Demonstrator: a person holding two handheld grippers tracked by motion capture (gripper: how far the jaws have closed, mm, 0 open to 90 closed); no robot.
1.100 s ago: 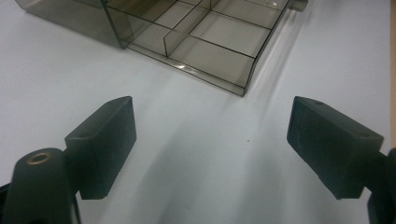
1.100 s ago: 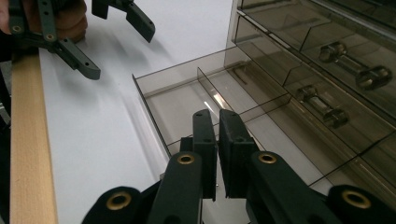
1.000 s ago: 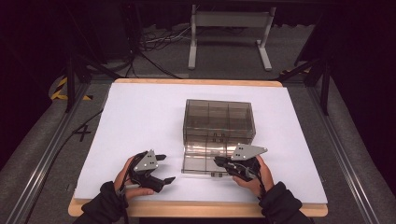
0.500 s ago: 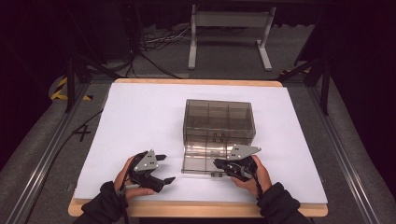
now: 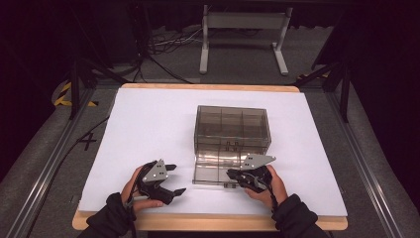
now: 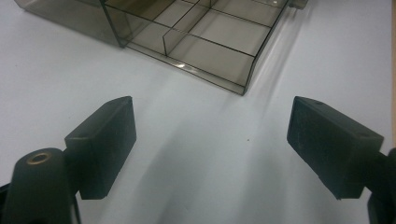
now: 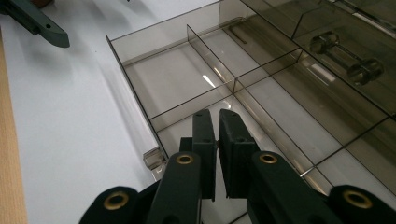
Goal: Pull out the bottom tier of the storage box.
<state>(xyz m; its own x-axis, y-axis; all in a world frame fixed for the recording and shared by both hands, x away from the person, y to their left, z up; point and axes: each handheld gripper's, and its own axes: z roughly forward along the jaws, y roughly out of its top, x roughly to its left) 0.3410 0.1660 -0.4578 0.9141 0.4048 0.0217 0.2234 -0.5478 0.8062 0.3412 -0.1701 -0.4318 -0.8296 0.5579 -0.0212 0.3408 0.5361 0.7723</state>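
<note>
A smoky clear drawer box (image 5: 233,126) stands mid-table on the white sheet (image 5: 148,129). Its bottom drawer (image 5: 213,168) is pulled out toward me, and its compartments look empty (image 7: 173,74). My right gripper (image 5: 231,174) reaches in from the right over the drawer's front part. Its jaws are shut to a thin slit (image 7: 218,116), just right of the small clear pull tab (image 7: 154,161). I cannot tell whether a thin wall sits in that slit. My left gripper (image 5: 177,178) rests on the sheet left of the drawer, open, with bare sheet between its jaws (image 6: 210,140). The drawer's corner (image 6: 210,46) lies ahead of it.
The table's wooden front edge (image 5: 208,222) runs close under both hands. Metal rails (image 5: 49,163) flank the table. A white stand (image 5: 242,34) and cables lie on the floor behind. An upper drawer's clear handle (image 7: 345,56) shows on the box front.
</note>
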